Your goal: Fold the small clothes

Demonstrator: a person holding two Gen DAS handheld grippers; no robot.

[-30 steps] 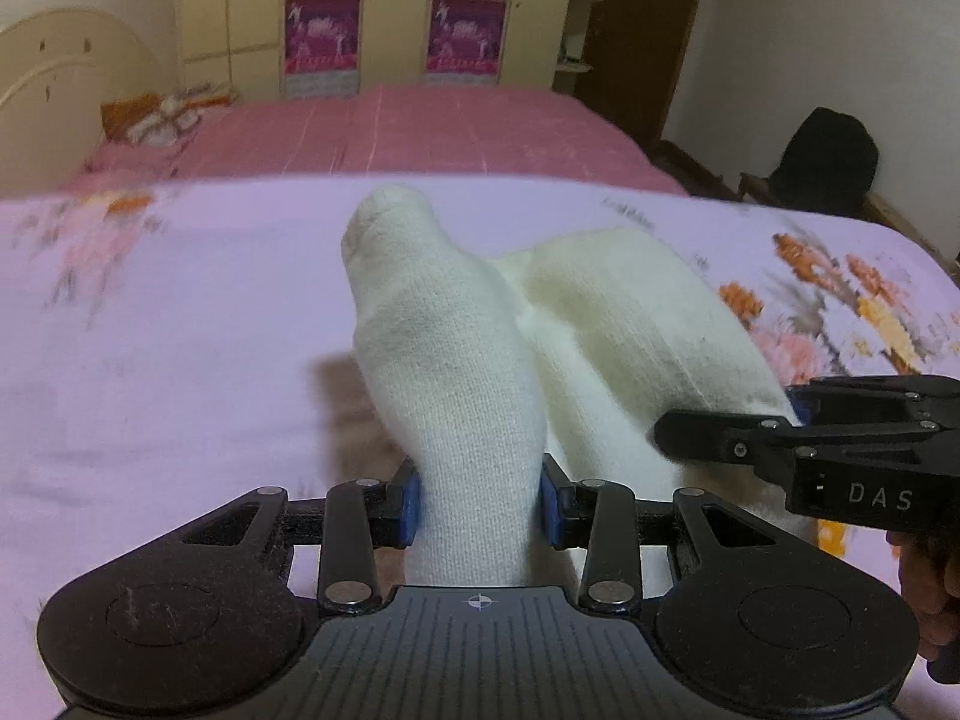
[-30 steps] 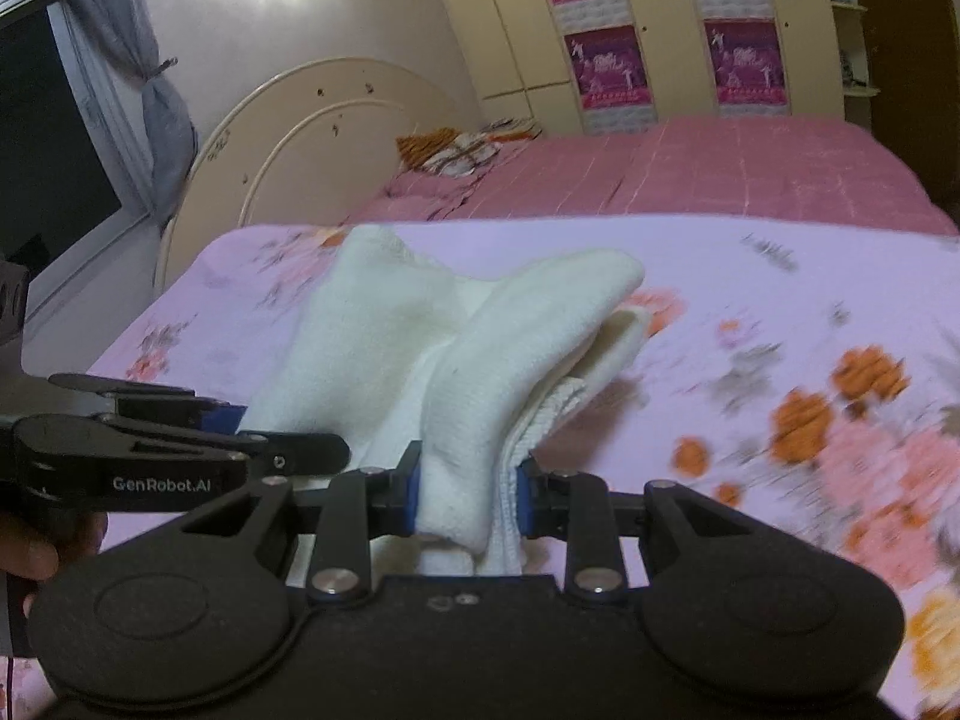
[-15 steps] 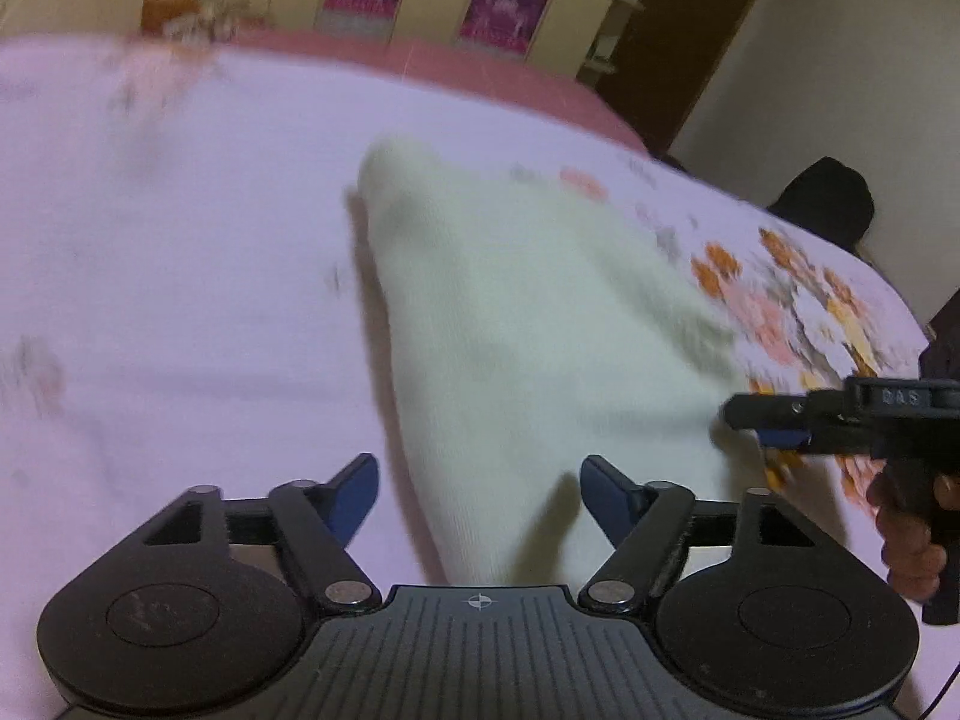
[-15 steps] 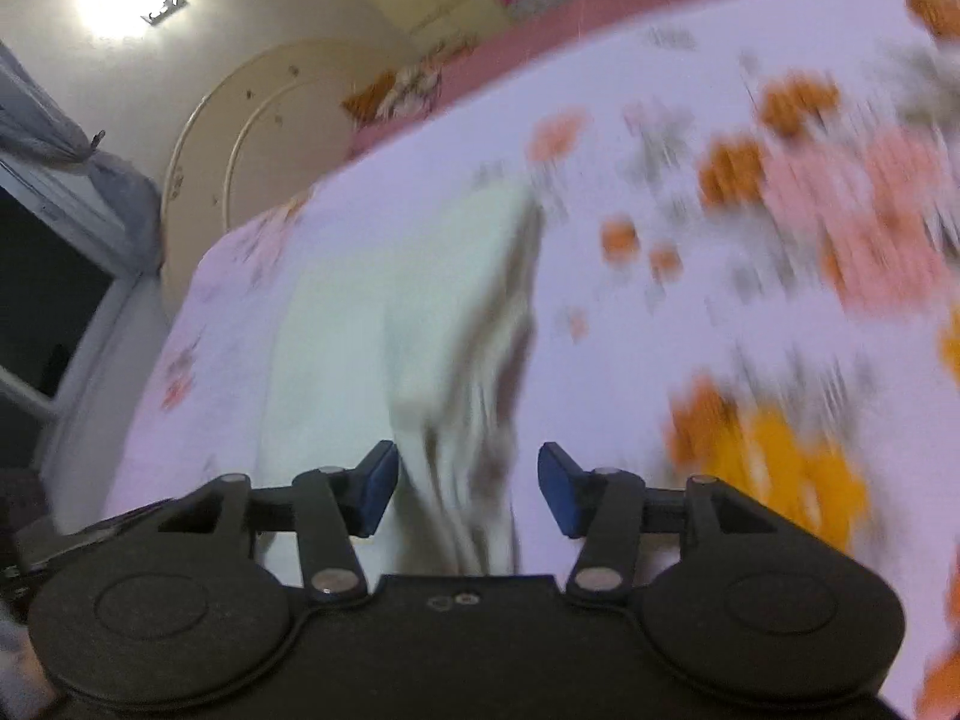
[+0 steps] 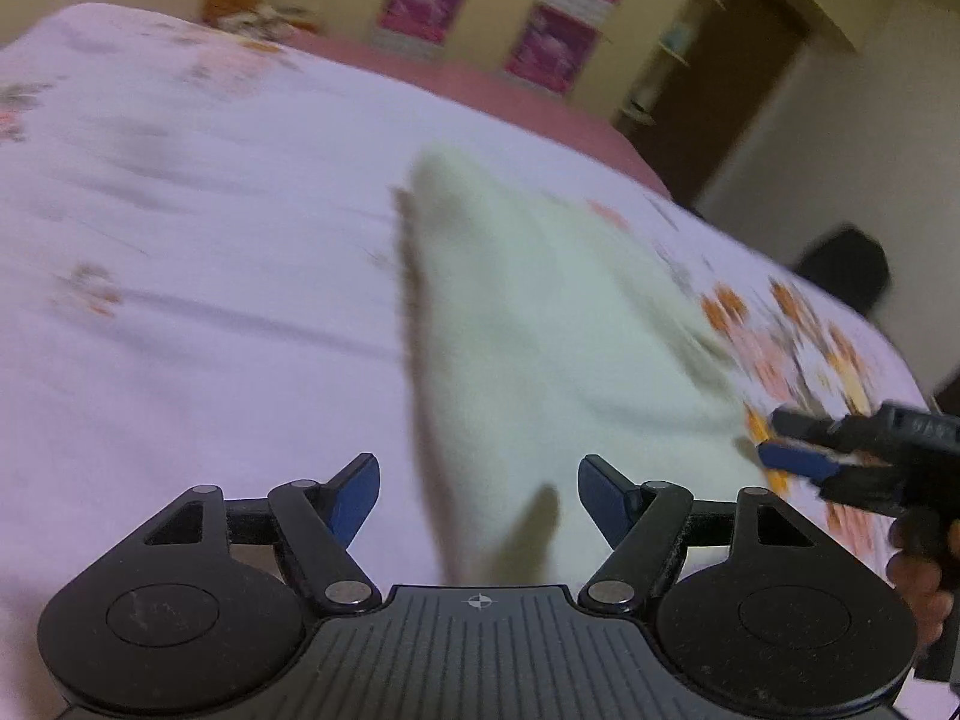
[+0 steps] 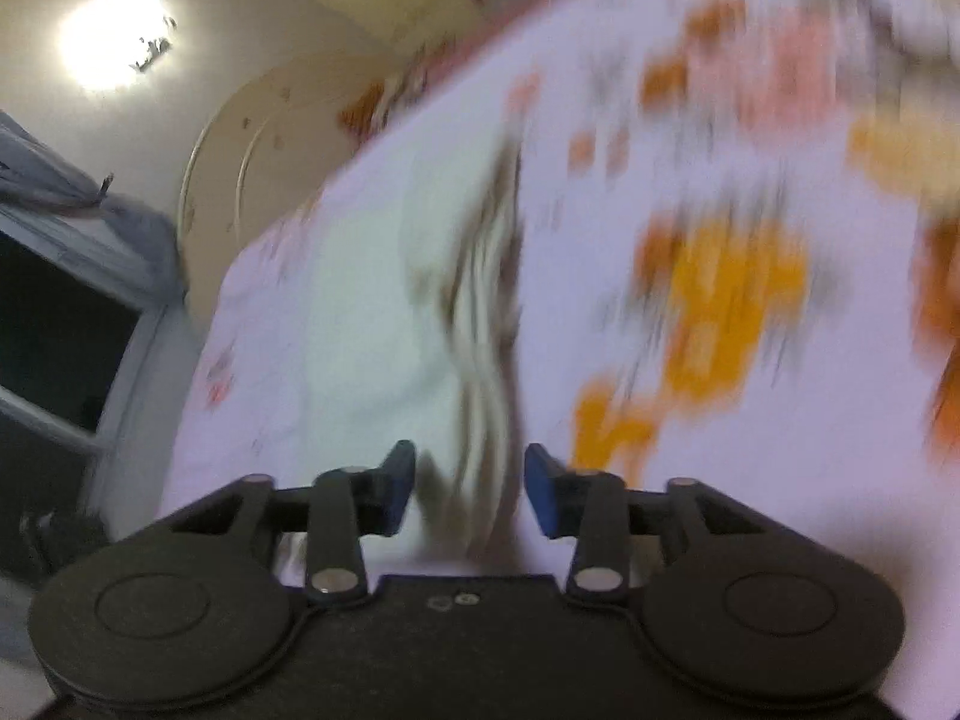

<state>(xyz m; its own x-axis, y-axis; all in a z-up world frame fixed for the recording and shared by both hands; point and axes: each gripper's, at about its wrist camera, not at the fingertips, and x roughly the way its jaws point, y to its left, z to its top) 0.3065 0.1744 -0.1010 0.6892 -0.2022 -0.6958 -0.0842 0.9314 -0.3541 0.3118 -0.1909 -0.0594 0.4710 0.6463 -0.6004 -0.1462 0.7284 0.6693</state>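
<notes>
Both grippers were pinching the soft cream-white knitted cloth and holding it up a second ago; now they have let go, and it lies flat on the pale purple bed sheet with orange flowers. The left gripper has its blue-tipped fingers spread wide. The near corner of the cloth sits between them, but neither pad touches it. The right gripper has its fingers partly apart and they are closing a little right now. The layered edge of the cloth lies between them, and the pads do not seem to press on it, though the picture is blurry. In the left view, the right gripper shows off to the right of the left fingers, close to the far side of the cloth, with a person's hand under it. I think one fold has just been laid down and let go. Next, the grippers likely need to catch an edge again, each on its own side, and lift it over to fold the cloth smaller.
</notes>
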